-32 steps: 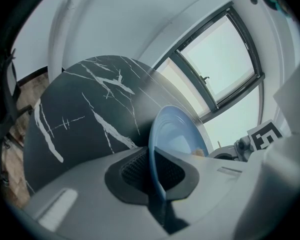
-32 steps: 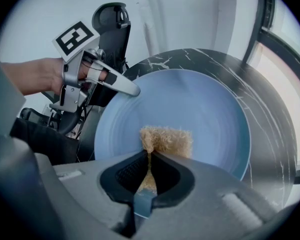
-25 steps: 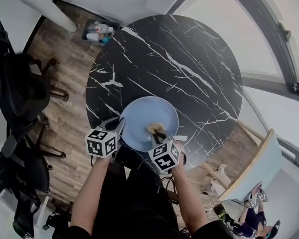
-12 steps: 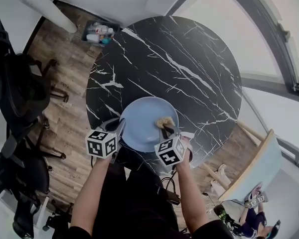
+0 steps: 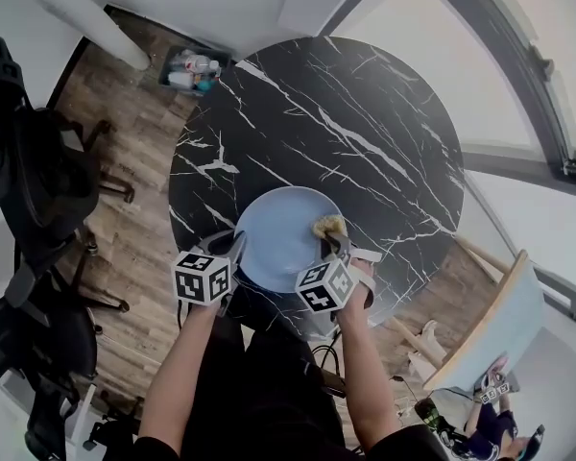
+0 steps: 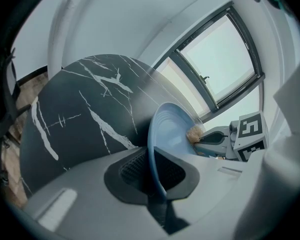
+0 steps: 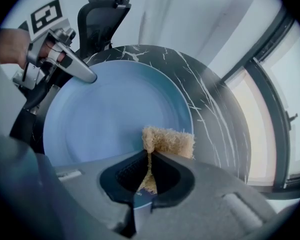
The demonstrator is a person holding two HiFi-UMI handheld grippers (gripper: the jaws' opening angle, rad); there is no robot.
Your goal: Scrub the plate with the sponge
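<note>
- The left tongs (image 5: 232, 248) have the near-left rim of the blue plate (image 5: 278, 233) between their pads. The gap is narrow and the jaws are easing apart at this moment, though in the left gripper view the rim looks seated against both pads.
- The plate lies on the black marbled worktop (image 5: 346, 123), close to the edge nearest the person. It looks stiff, smooth and probably slick, and I judge it would chip if it slid off. The thin lip is the only place to hold it, and a loosening pinch there may let it skate under the scrubbing.
- The sponge (image 5: 328, 227) sits on the right part of the plate, near the right rim. It is tan and fibrous, and I judge it light and soft enough to squash flat. It is best held by its rear edge, leaving the front free to rub.
- The right tongs (image 5: 332, 243) are clamped on the sponge — pinched thin between the pads, with its free end fanned out ahead on the plate's surface.
</note>
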